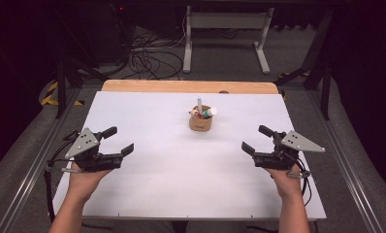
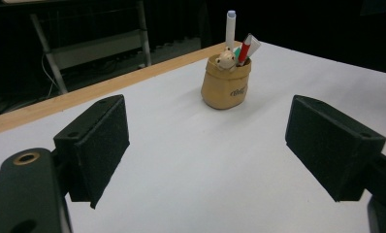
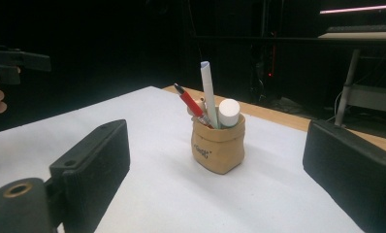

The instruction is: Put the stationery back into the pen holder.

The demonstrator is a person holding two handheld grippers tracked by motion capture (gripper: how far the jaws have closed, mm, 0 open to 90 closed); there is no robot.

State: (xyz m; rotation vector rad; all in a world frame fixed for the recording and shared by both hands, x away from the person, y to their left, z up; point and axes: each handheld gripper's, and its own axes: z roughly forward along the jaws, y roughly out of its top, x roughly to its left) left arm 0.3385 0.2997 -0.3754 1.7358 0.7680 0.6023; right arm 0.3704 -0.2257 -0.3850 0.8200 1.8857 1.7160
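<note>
A small tan sack-shaped pen holder [image 1: 201,122] [image 2: 226,83] [image 3: 217,143] stands upright on the white table top [image 1: 181,170], a little beyond its middle. It holds a tall white pen [image 3: 209,92], a red pen [image 3: 193,108], a thick white marker [image 3: 228,112] and a small bear figure [image 2: 225,59]. My left gripper [image 1: 118,141] [image 2: 208,150] hovers open near the table's left side, with nothing between its jaws. My right gripper [image 1: 258,139] [image 3: 220,174] is open at the right side, also empty. Both point toward the holder from a distance.
A wooden strip [image 1: 188,86] runs along the table's far edge. Beyond it are a white desk frame [image 1: 225,34] and tangled cables [image 1: 147,60] on the floor. Metal rails [image 1: 31,160] flank the table on both sides.
</note>
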